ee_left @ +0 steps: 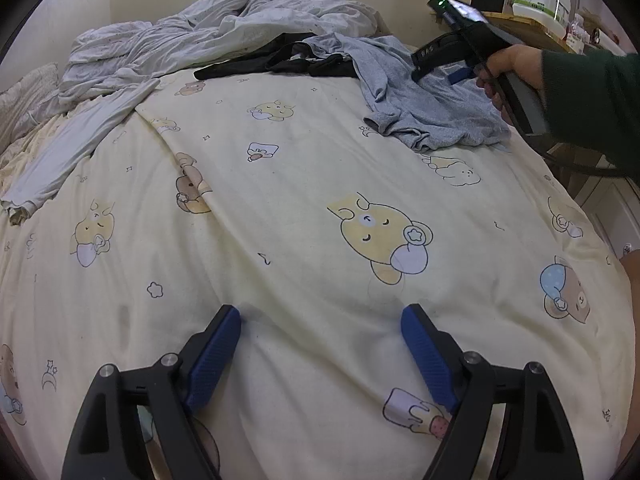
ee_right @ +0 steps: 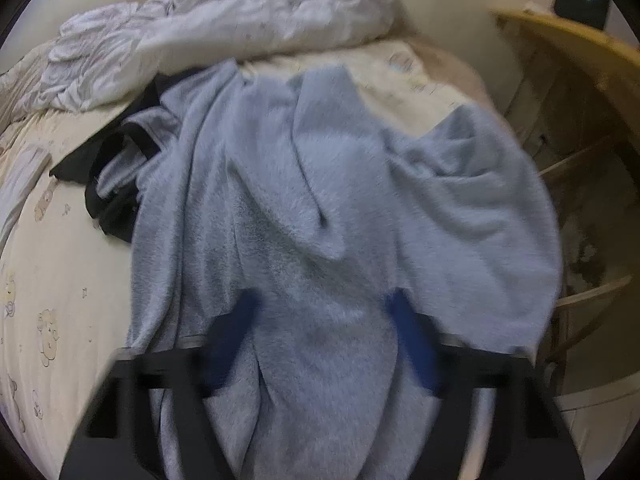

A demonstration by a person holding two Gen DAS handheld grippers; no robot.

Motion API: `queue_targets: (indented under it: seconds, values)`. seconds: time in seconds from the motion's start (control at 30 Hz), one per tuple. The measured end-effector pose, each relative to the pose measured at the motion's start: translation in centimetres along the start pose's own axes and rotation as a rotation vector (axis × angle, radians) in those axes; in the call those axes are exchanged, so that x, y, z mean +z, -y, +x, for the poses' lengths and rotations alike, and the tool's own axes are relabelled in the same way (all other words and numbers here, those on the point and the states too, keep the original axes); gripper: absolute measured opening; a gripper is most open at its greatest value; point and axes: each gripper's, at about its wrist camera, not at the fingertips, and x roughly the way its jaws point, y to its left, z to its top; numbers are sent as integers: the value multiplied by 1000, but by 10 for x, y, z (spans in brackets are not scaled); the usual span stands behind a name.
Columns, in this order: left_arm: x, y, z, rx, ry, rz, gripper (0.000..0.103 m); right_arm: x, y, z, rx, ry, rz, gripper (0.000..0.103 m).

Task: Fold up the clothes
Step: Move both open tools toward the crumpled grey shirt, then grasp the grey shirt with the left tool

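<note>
Bedding printed with cartoon bears covered the bed (ee_left: 304, 168), and the clothes lay heaped toward its far edge. The grey-blue garment (ee_right: 320, 208) sat crumpled at the far right corner, close to the bed's right edge, with a black garment (ee_left: 280, 62) just beside it and a pale nightwear pile (ee_left: 192, 36) stretching along the far edge to the left.

The main risk, as I judged it, was a poor pinch: the grey-blue cloth was bunched in several layers, so the right tool (ee_right: 320, 344) could catch only a loose fold, or drag the black piece along, and a pull toward the right edge might slide the garment off the bed.

That right tool stood partly open, its jaws straddling a ridge of the grey-blue fabric; blur hid whether the pads pressed it. The left tool (ee_left: 320, 344) hovered wide open over bare bedding near the front edge, holding nothing.
</note>
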Motion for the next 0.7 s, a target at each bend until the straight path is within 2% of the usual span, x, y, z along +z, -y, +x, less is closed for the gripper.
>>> queue_targets:
  seconds: [0.03,0.17,0.2,0.3,0.4,0.57,0.7]
  values:
    - [0,0,0,1,-1,1,83,1,0,3,8,-8,-4,51]
    - [1,1,1,5,-3,5,84,-1,2,-8,19,16,-28,18]
    - [1,1,1,3,-3,4,84,-1,3,-12,22,26,-33,15]
    - [2,-2,0,-13,-2,-4,84,-3,7,-36,57,66,-25,9]
    - [3,-9,-4,-51,17,-37,84,-3,6,-74,109,128,-22,9]
    - [9,-19,-22,-39,100,-86,84,-6,-4,-128,185,198,-71,9]
    - [15,-35,-37,-128,158,-189,84,-21,-17,-167,267,221,-86,9]
